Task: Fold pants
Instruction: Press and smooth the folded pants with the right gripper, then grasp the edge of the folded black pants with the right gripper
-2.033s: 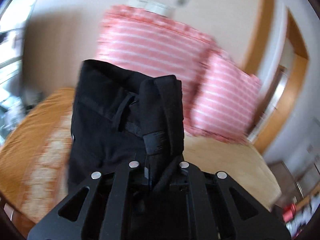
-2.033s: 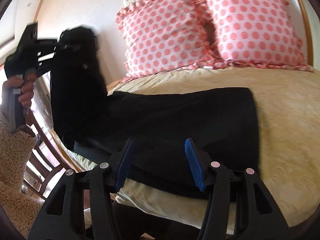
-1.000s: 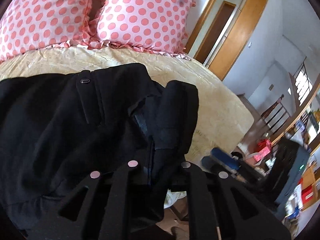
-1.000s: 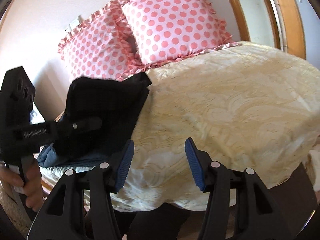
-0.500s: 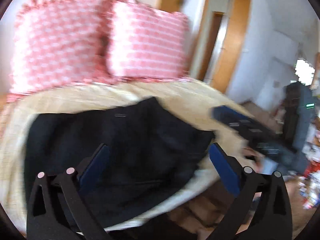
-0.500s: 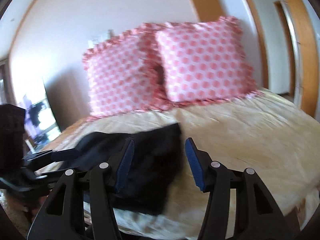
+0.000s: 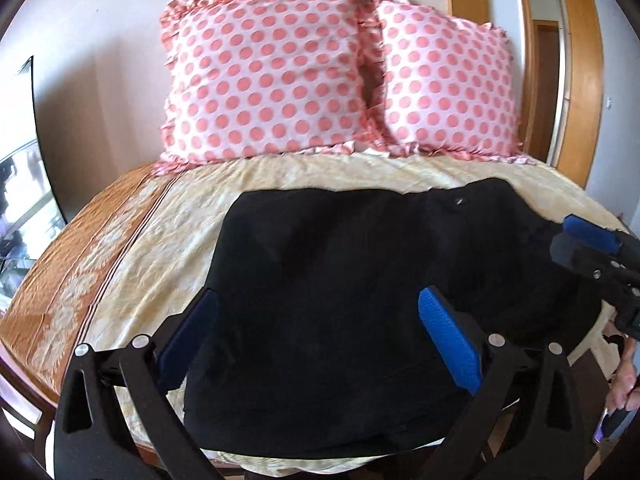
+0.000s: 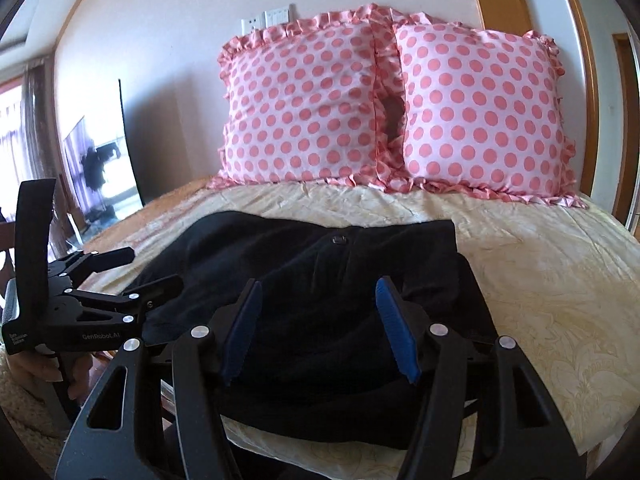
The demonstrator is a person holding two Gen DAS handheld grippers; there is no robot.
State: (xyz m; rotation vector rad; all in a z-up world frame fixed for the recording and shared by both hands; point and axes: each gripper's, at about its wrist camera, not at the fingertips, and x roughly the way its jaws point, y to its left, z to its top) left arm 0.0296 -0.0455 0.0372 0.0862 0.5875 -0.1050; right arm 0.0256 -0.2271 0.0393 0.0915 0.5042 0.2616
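Note:
The black pants [image 7: 360, 280] lie folded in a flat stack near the bed's front edge, waistband button on top toward the pillows; they also show in the right wrist view [image 8: 328, 280]. My left gripper [image 7: 320, 320] is open and empty, hovering over the near part of the pants. My right gripper [image 8: 320, 304] is open and empty above the pants' near edge. The right gripper shows at the right of the left wrist view [image 7: 592, 248], and the left gripper at the left of the right wrist view [image 8: 132, 272].
A cream patterned bedspread [image 7: 168, 240] covers the bed, with an orange border [image 7: 60, 264] at left. Two pink polka-dot pillows [image 7: 264, 76] [image 7: 444, 84] lean on the wall. A wooden door frame [image 7: 580, 80] stands right. A screen [image 8: 100, 160] stands left.
My left gripper let go of the pants' waistband and opened. The pants now lie folded on the bed. Both grippers swung to face the pillows over the pants.

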